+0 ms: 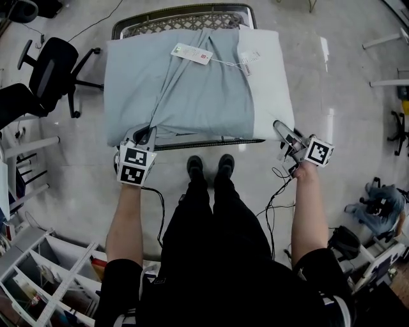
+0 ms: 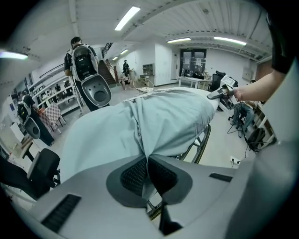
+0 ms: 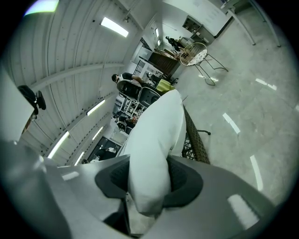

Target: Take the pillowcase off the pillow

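Note:
A pale blue-grey pillowcase point(image 1: 185, 96) covers most of a pillow lying across a woven stand. The bare white pillow point(image 1: 271, 83) shows along its right side. My left gripper point(image 1: 146, 135) sits at the near left corner, shut on a pinched fold of the pillowcase point(image 2: 140, 126), which runs out from between the pads point(image 2: 147, 175). My right gripper point(image 1: 281, 129) is at the near right corner, shut on the white pillow's corner point(image 3: 156, 135), which bulges between its jaws point(image 3: 147, 179). The right gripper point(image 2: 219, 93) also shows far off in the left gripper view.
The stand's metal frame point(image 1: 185, 19) shows behind the pillow. Paper tags point(image 1: 192, 53) lie on the pillowcase's far side. A black office chair point(image 1: 54, 70) stands to the left, white shelving point(image 1: 45, 268) at the lower left, and cables point(image 1: 275, 191) trail on the floor. A person with a backpack point(image 2: 84, 60) stands further off.

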A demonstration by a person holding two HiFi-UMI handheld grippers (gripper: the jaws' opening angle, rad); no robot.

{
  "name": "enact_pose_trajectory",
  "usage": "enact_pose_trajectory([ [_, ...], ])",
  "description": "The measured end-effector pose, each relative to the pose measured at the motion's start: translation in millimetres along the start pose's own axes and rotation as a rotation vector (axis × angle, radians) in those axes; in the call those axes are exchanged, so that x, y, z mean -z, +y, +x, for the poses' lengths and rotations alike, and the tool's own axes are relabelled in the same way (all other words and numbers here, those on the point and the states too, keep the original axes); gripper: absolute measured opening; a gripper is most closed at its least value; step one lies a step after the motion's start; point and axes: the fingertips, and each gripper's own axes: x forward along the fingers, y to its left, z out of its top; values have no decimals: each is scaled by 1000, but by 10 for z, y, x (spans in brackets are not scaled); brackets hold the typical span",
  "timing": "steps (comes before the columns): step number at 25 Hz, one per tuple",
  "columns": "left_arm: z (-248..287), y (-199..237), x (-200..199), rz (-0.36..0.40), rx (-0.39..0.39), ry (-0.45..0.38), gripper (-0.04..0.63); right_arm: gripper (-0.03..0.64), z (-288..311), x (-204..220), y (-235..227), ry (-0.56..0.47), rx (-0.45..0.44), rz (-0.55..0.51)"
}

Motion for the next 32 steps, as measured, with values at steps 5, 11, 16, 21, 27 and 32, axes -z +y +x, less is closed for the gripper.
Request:
enact_pose_trajectory([
  [5,-86,-231,-250,-1,-65,-64,60,196,21,158,-57,67,100,-54],
  [11,180,-1234,-655,52,87,-135,183,242,42,281,-110,76,134,-29],
  [16,692,-1328,-613,73,55,-51,229,238,81,324,-25,85,123,-33],
  [21,696,-1155,-537,41,45,-41,45,216,63,303,-18,49,102,-2],
  [27,415,-749,-349,-17,1,-40,11,192,-27,168,26,36,47,8],
  [32,174,-359,-203,-8,-43,-17,11,183,-86,131,76,52,2,1],
])
